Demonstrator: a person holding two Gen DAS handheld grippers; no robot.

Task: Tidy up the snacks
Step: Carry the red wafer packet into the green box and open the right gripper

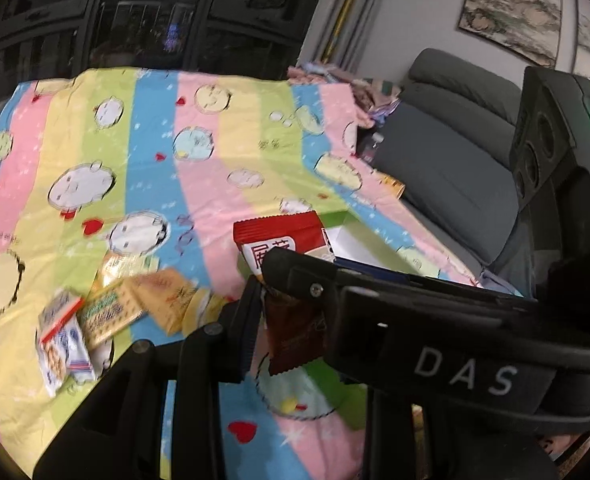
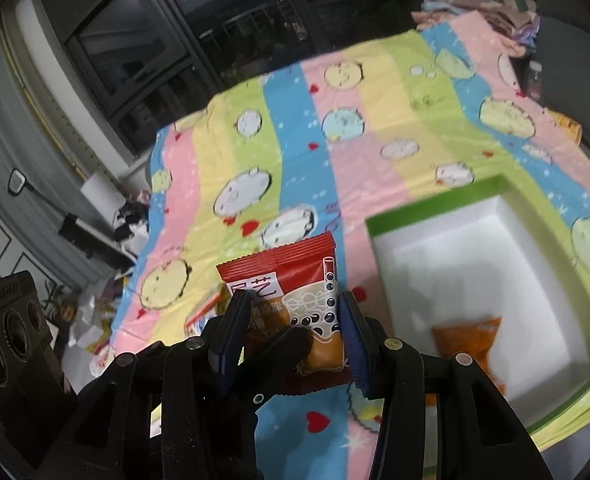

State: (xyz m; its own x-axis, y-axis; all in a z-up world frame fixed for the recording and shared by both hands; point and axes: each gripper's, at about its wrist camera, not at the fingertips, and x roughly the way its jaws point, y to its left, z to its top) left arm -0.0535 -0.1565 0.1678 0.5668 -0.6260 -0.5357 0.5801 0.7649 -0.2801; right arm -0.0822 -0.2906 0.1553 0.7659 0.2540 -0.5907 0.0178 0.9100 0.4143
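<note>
Pinching one red-topped, bubble-tea-printed snack packet (image 2: 295,304) — left gripper (image 1: 291,312) and right gripper (image 2: 291,340) both clamped.

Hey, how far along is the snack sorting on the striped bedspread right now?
Done: one orange snack packet lies in the green-rimmed white box. In hand: both claws, left and right, are shut on the same red milk-tea snack packet, held up beside the box. Left: a cluster of small yellow and blue-white snack packets is still loose on the bedspread, so it looks early on.
</note>
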